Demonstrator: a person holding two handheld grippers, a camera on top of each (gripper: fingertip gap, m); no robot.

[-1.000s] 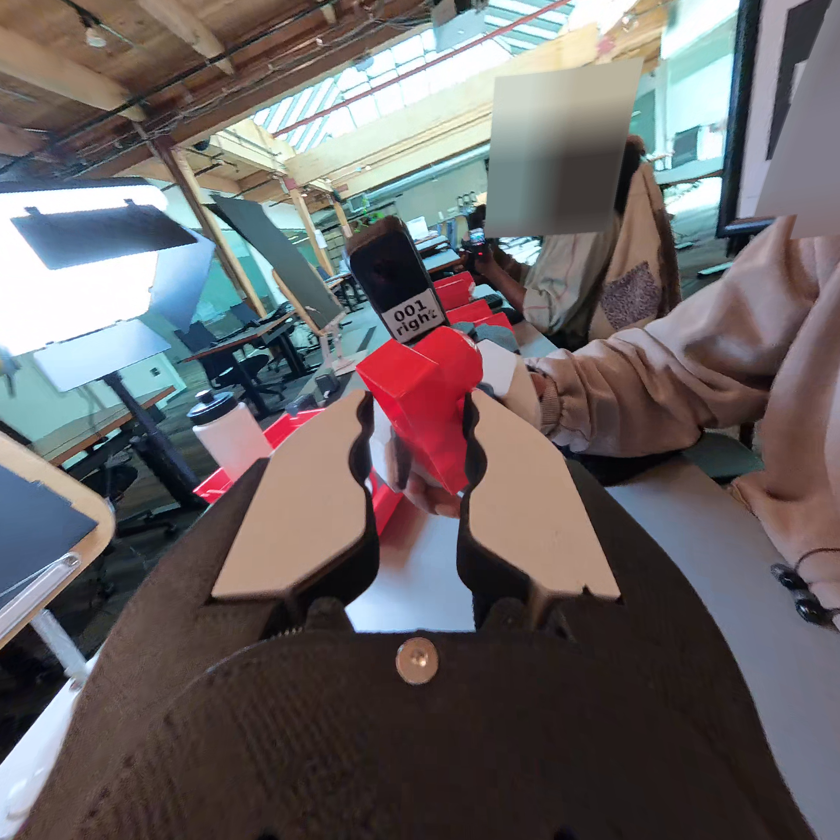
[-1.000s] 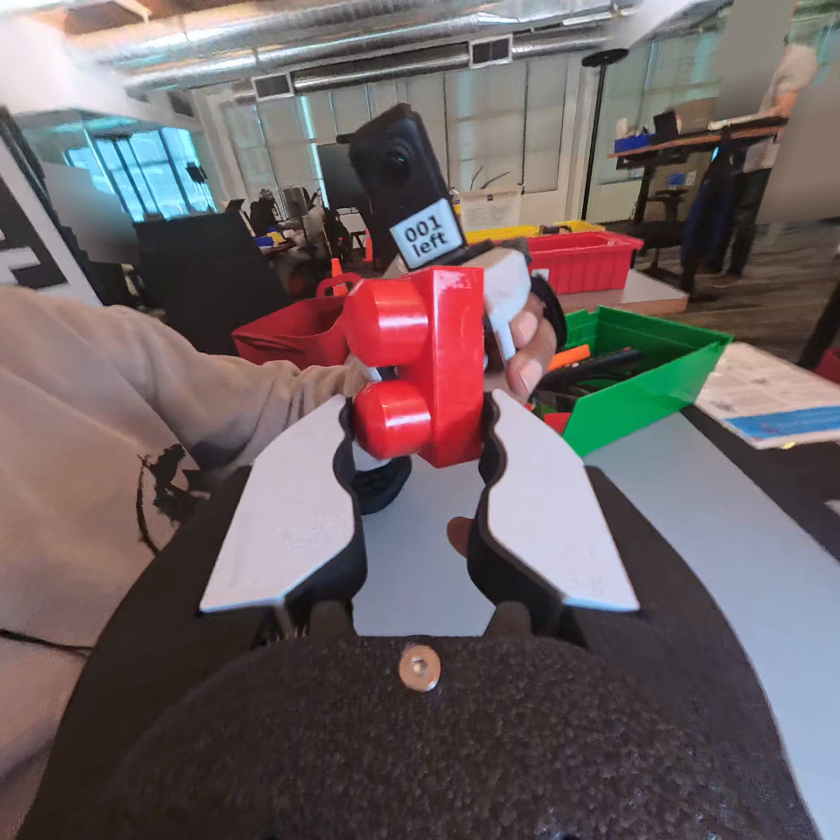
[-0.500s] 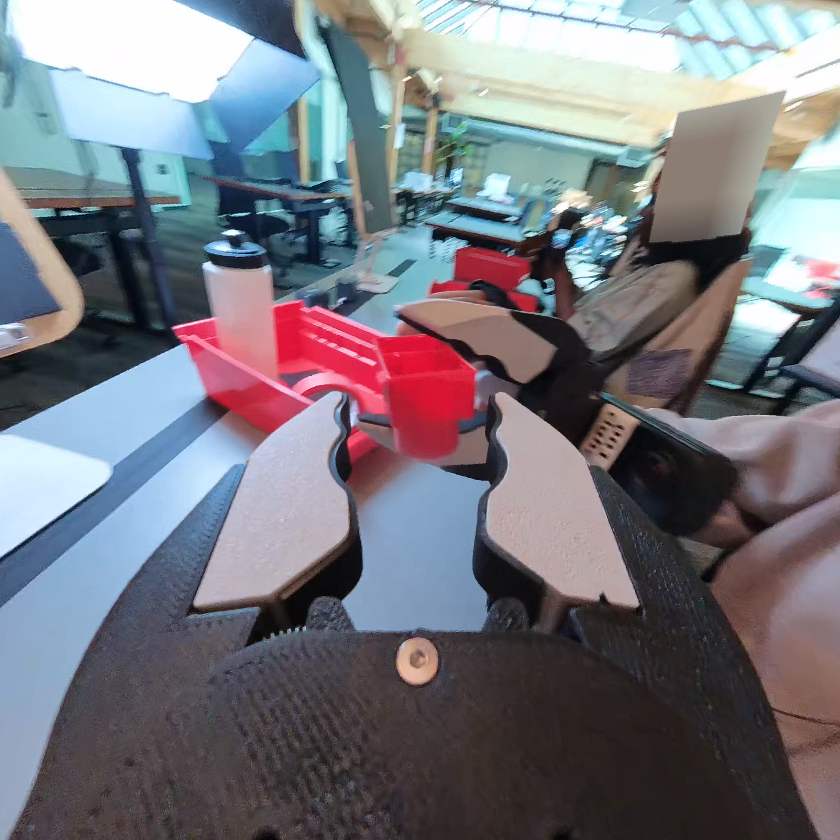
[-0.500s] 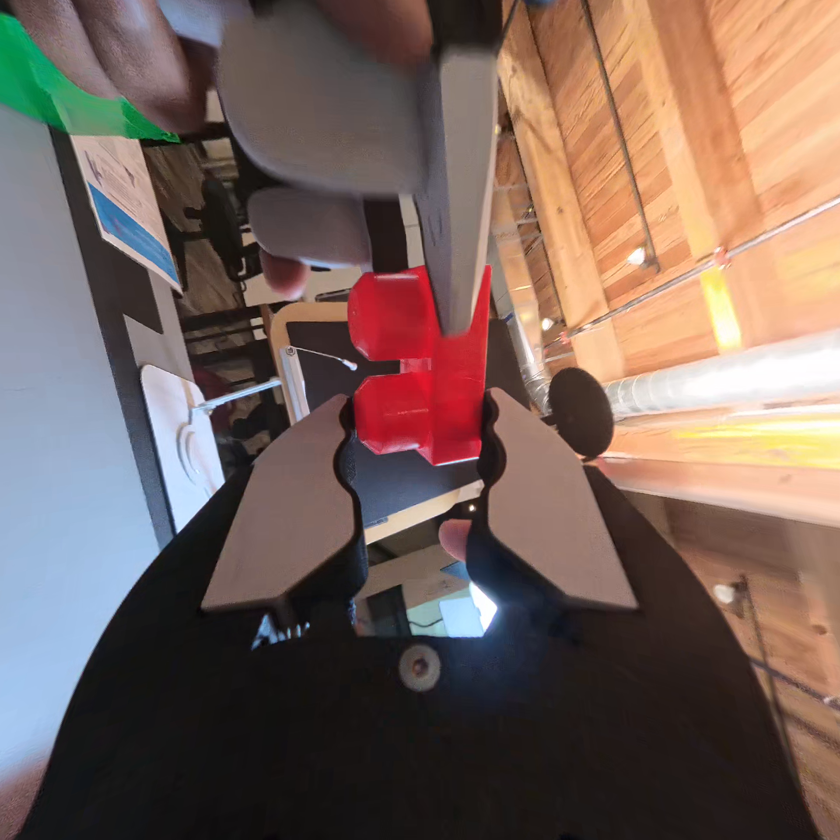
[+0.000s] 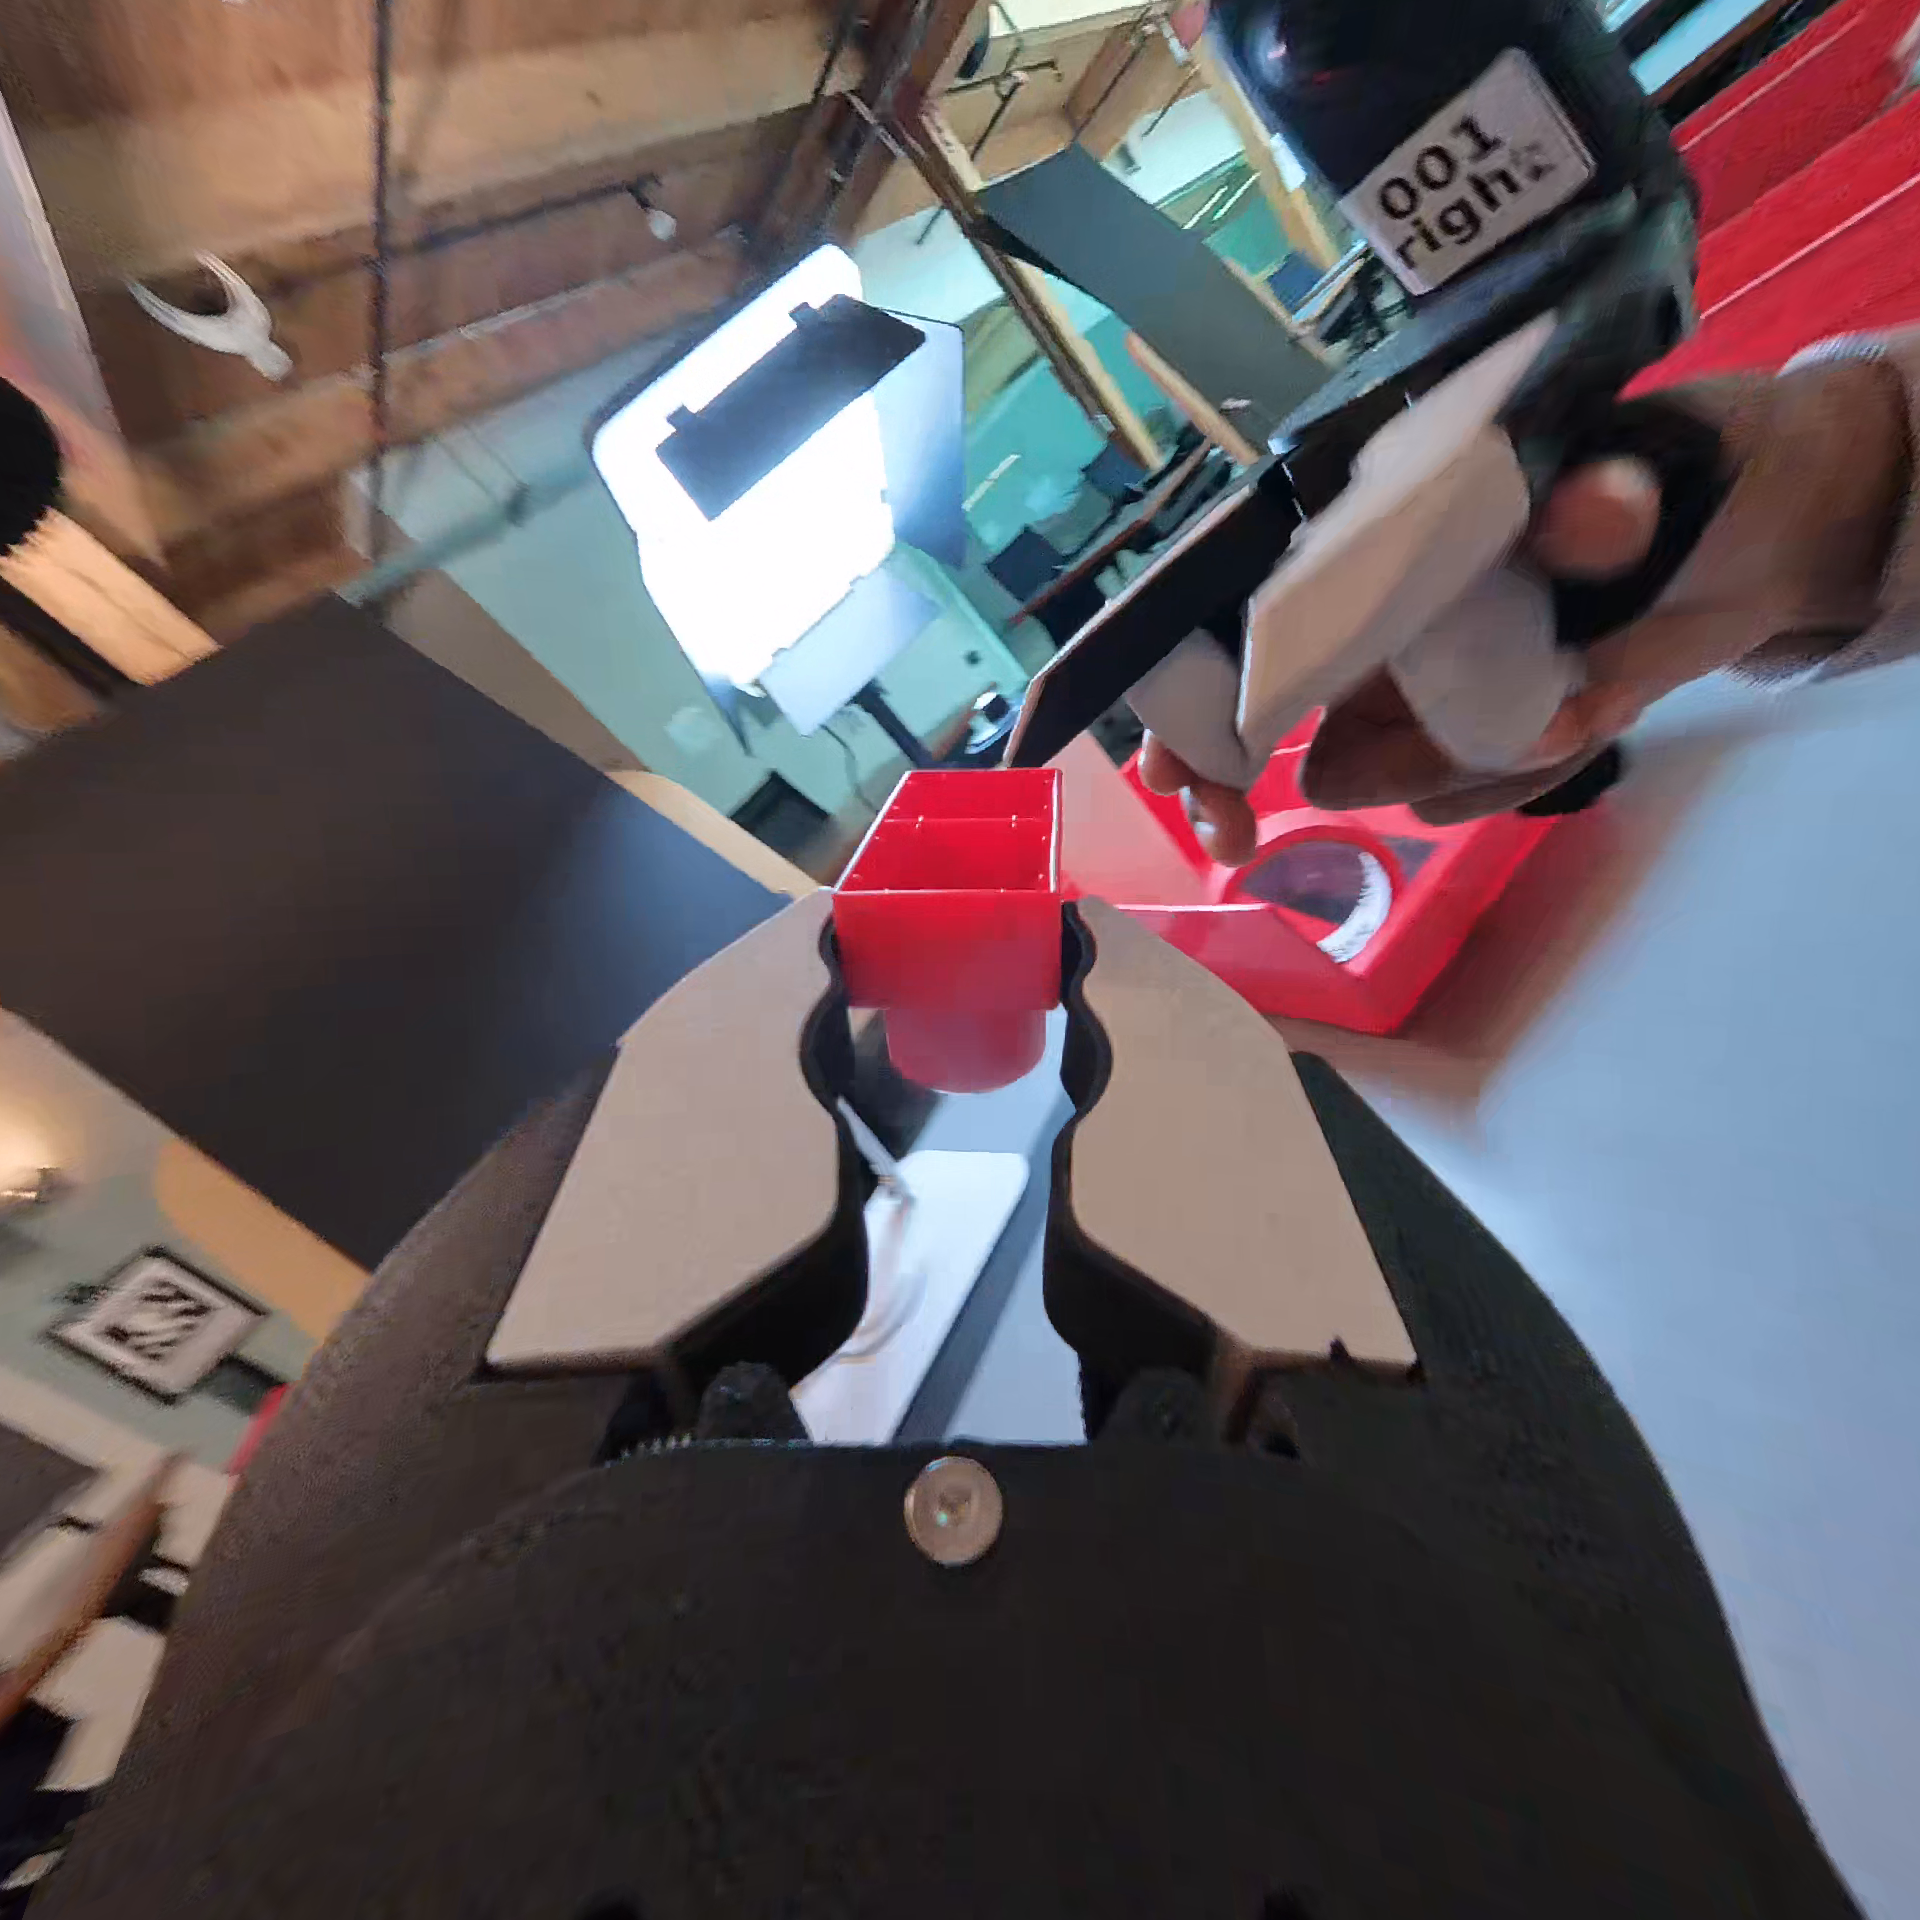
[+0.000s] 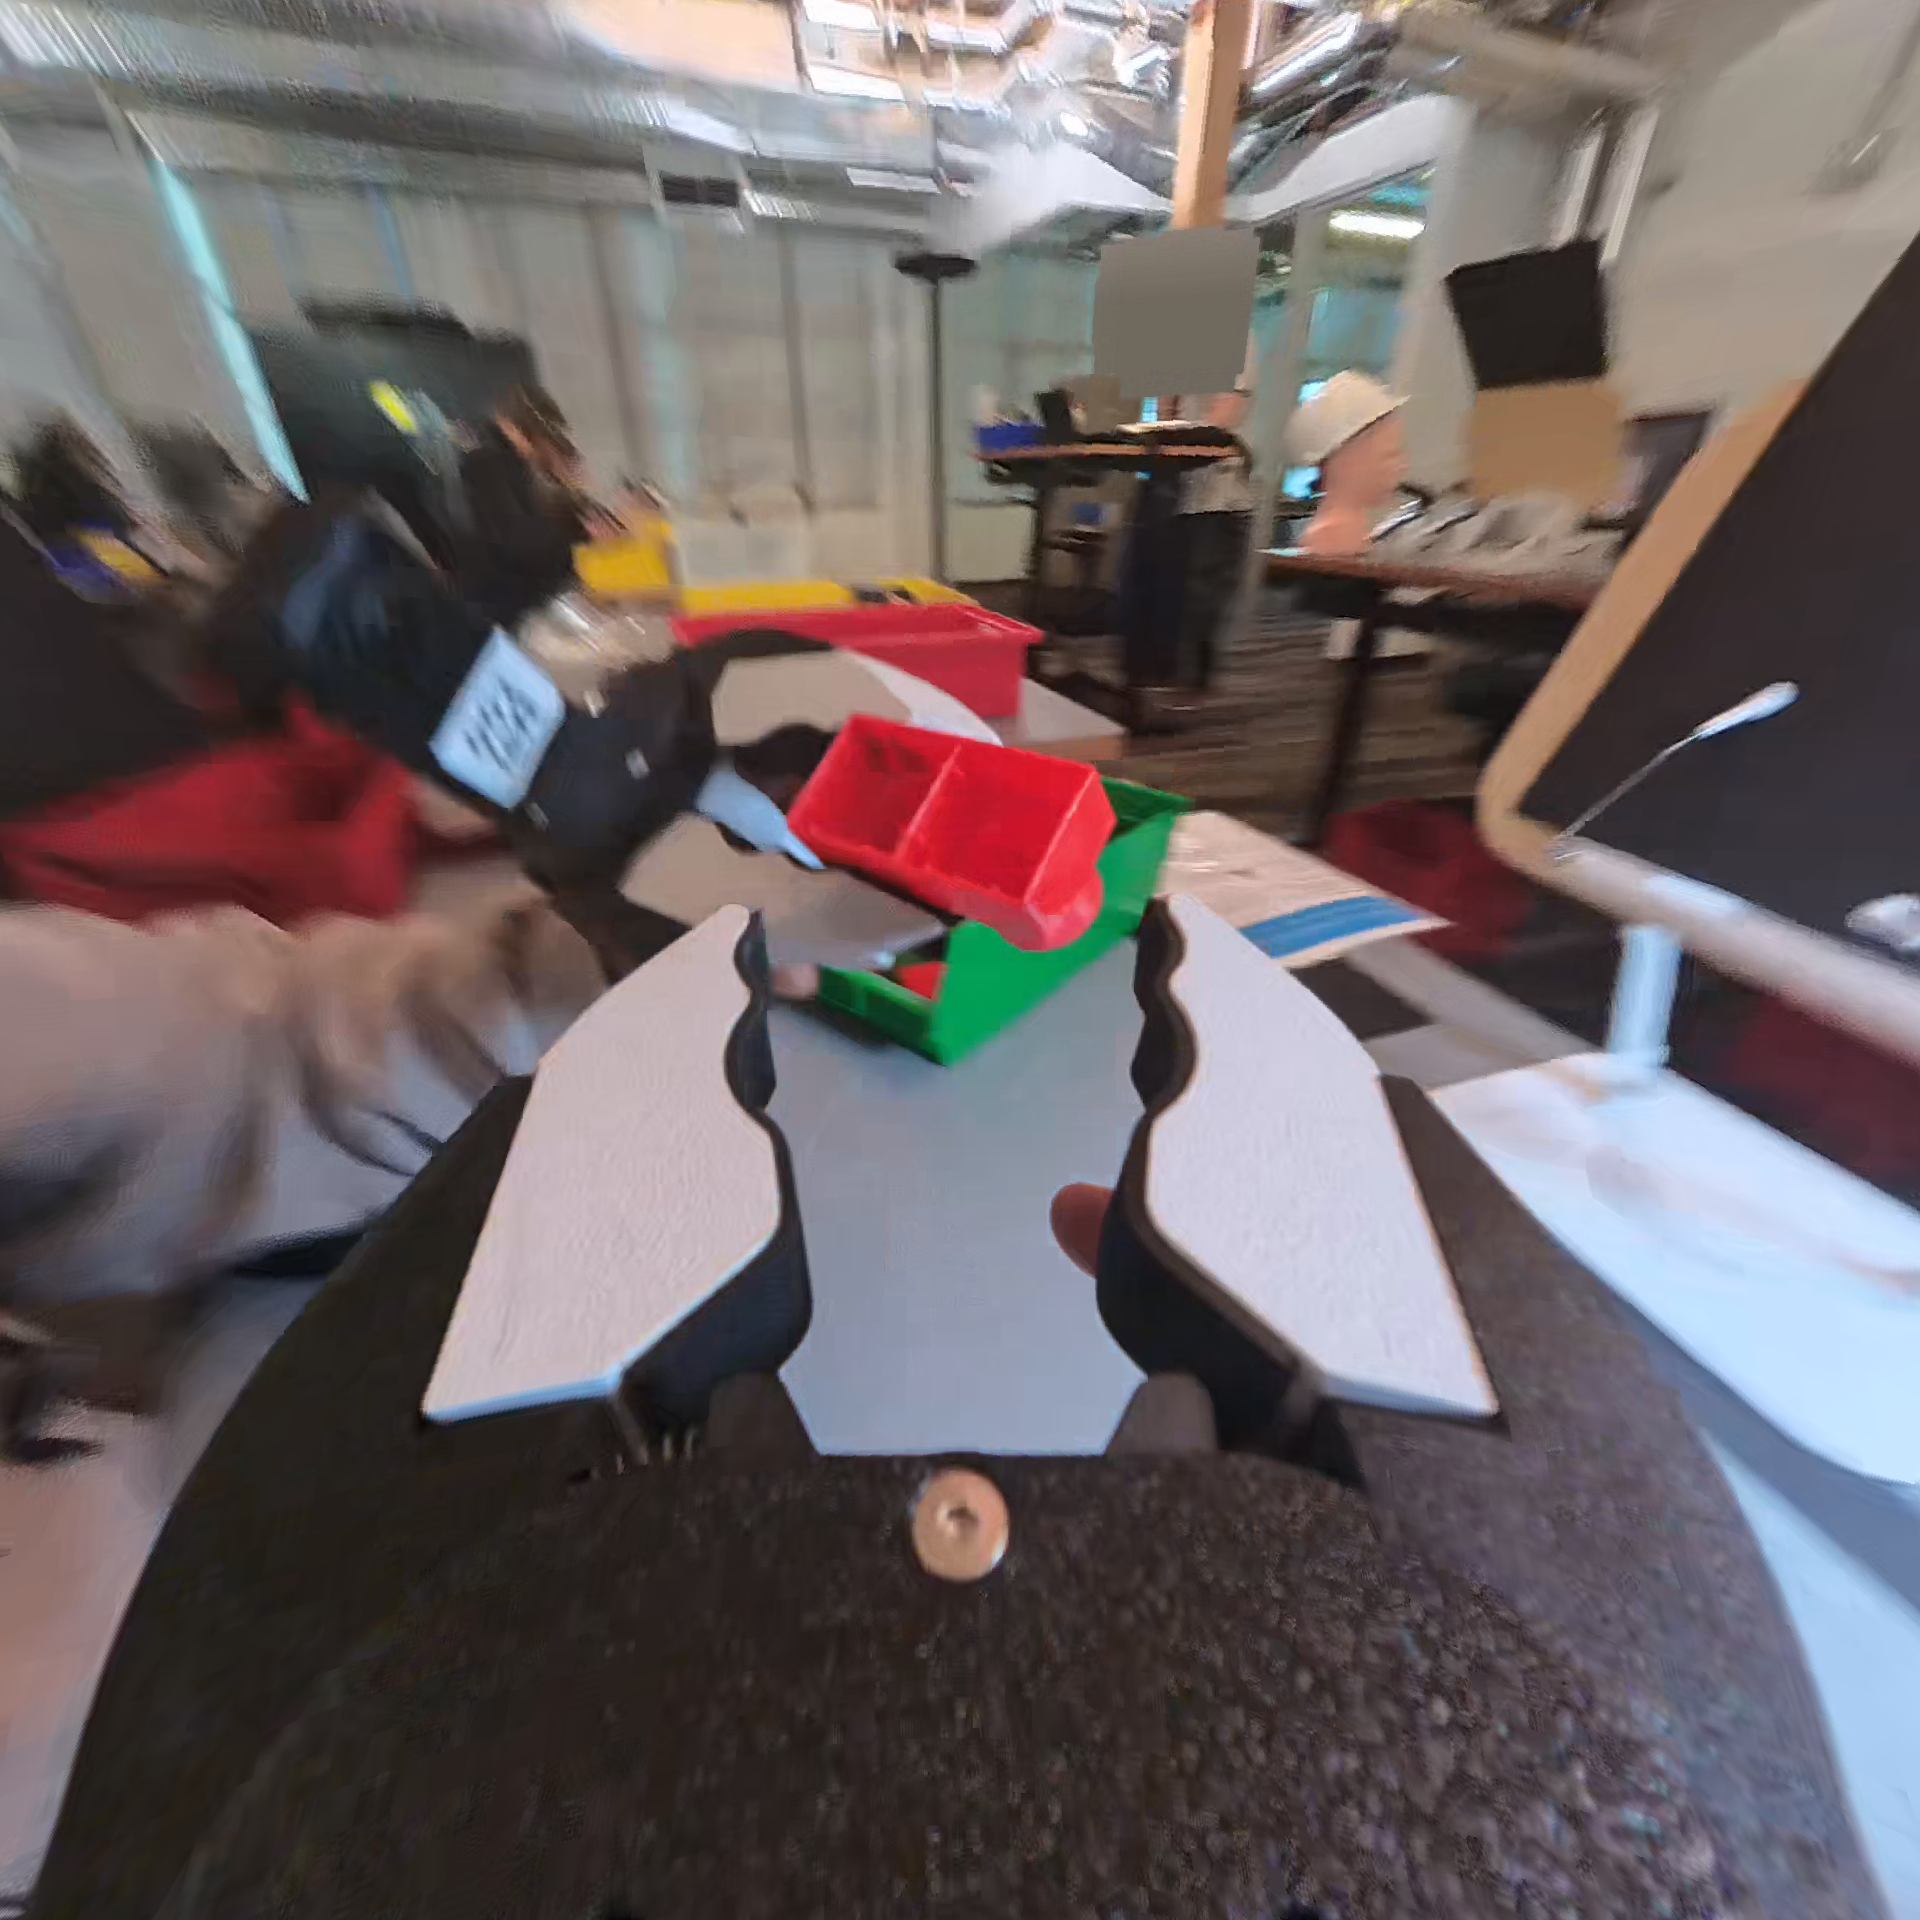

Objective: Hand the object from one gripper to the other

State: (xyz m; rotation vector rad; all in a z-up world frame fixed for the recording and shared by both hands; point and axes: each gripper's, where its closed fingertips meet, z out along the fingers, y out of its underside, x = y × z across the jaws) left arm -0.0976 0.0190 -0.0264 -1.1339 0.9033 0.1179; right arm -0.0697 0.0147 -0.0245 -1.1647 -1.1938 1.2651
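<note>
I see my left tool (image 5: 948, 940) clamped on the red block (image 5: 948, 935), its two fingertips pressing the block's side walls, hollow underside facing away from the camera and one round stud pointing back toward it. The block is held up in the air, clear of the grey table (image 5: 1714, 1039). My right tool (image 6: 951, 971) is released, jaws spread wide with nothing between them, and it sits apart from the block. In the right wrist view the block (image 6: 951, 826) shows tilted in front of a green bin (image 6: 987, 997). That view is motion-blurred, so I think the left tool grips it from the left, though its fingers are smeared. A red tray (image 5: 1340, 935) lies on the table beyond.
</note>
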